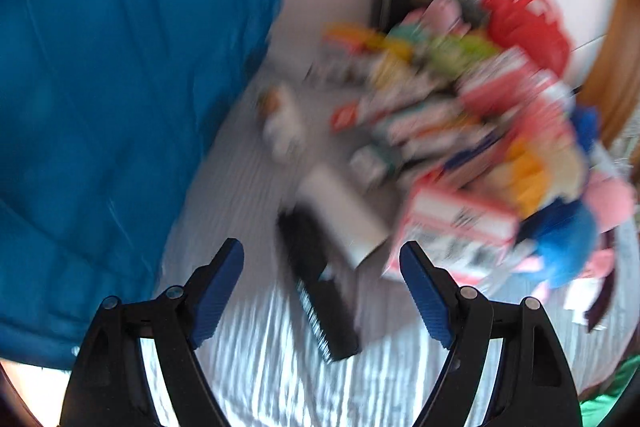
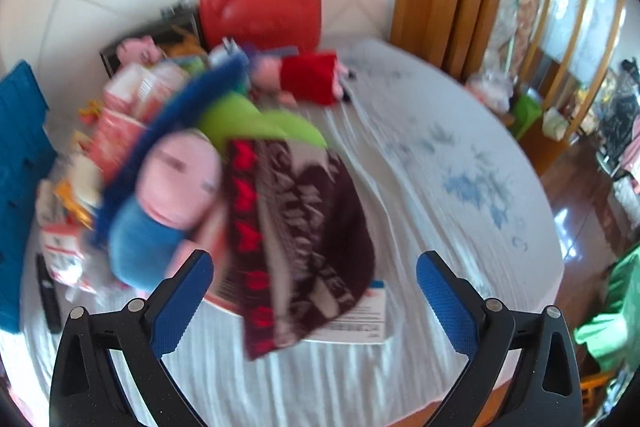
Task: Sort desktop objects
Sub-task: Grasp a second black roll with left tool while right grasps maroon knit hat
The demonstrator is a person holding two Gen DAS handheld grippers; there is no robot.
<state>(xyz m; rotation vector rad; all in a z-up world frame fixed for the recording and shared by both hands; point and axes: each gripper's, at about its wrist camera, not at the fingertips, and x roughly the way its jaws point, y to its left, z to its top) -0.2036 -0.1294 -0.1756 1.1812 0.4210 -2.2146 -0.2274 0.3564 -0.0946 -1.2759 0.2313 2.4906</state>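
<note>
We hold both grippers, left (image 1: 322,259) and right (image 2: 315,273), wide and empty (nothing sorted yet). The pile (image 1: 460,131) sits far right, remote (image 1: 318,287) nearest.

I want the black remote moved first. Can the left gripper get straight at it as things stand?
Probably yes. The black remote lies bare on the cloth between the open left gripper fingers; only a white box lies alongside its far end.

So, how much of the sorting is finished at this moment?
Nothing looks sorted yet: the pile of toys and boxes lies mixed on the cloth. Both claws, left and right, are open and empty above it. The blue crate and red case wait nearby.
</note>
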